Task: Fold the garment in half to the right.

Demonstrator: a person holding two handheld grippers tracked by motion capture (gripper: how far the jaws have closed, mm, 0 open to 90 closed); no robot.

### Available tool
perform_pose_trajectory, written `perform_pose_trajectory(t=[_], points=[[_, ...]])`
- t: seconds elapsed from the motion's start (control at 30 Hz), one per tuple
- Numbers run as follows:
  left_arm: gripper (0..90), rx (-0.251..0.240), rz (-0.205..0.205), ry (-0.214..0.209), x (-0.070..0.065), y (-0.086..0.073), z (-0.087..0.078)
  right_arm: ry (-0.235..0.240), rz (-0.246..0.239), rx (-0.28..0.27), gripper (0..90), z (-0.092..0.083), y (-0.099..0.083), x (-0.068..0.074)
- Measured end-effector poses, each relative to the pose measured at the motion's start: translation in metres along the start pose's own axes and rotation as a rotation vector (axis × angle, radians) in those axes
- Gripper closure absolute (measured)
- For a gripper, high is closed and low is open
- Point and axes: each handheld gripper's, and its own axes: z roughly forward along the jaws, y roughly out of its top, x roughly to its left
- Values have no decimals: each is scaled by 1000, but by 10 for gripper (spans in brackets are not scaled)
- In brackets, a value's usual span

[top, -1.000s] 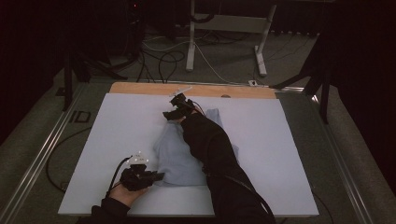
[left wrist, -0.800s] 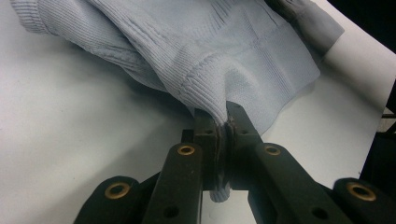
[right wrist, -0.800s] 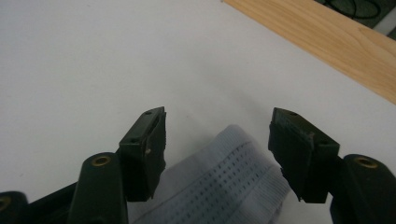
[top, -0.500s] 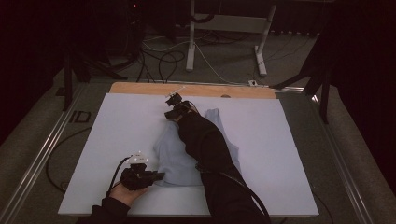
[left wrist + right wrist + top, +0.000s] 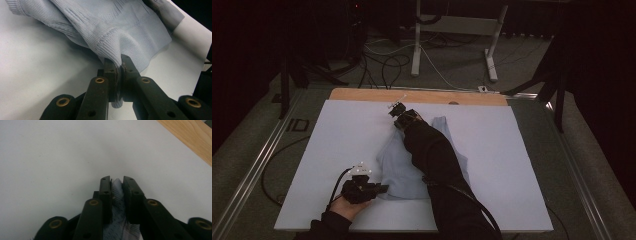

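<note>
Both the left gripper and the right gripper are clamped on the pale blue ribbed knit garment, apparently mid-spread across the white table; next likely means pulling it taut.

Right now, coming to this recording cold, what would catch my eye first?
A pale blue ribbed knit garment lies on the white table surface, held at both ends. The left tool is shut on its ribbed edge at the near side, and the right tool is shut on a fold of it at the far side, near the bare wooden strip. A black-sleeved forearm lies across the garment's middle.
</note>
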Motion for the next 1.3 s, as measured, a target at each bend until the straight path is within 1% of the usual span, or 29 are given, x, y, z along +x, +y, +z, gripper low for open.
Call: perform_pose_trajectory(t=[0.03,0.07,0.13,0.17,0.3,0.37,0.4,0.47,0.5,0.53,0.57,0.7,0.73,0.8,0.87,0.97,1.03,1.2,1.3], points=[[860,0,0,1,0,0,0,-2,-4,-1,849,0,0,0],[863,0,-2,3,1,0,0,-9,-5,-7,862,-1,1,0],[863,-2,-9,-2,2,0,0,-30,2,-23,872,-4,2,0],[864,-1,-10,-2,2,0,0,-36,5,-40,874,-6,3,-1],[865,-8,-13,-7,1,1,-1,-24,21,-66,876,-18,7,-8],[865,-8,-15,-10,0,1,-1,-13,14,-70,877,-21,8,-9],[865,-7,-15,-10,0,2,-1,-27,5,-74,877,-23,8,-8],[865,-7,-12,-12,-1,3,0,-7,4,-91,877,-26,8,-9],[865,-8,-16,-15,-1,3,0,-14,4,-89,877,-27,8,-9],[865,-7,-12,-14,-2,4,0,-4,4,-89,877,-28,8,-9],[865,-6,-7,-13,-2,4,0,-6,7,-88,877,-29,7,-9],[865,-12,-6,-21,-5,8,0,-3,9,-94,877,-37,7,-15],[865,-8,0,-22,-6,9,0,4,12,-93,877,-39,7,-16],[866,-4,7,-24,-8,10,0,0,9,-107,877,-43,8,-18],[866,-7,12,-28,-10,12,-1,7,16,-112,877,-46,8,-21],[866,-7,23,-34,-12,17,-2,2,8,-119,877,-52,9,-24],[866,-10,31,-37,-15,21,-3,7,12,-127,877,-56,9,-26],[866,-15,58,-47,-25,32,-3,23,17,-161,876,-67,10,-33],[865,-17,72,-55,-30,38,-1,22,21,-170,876,-73,9,-35]])
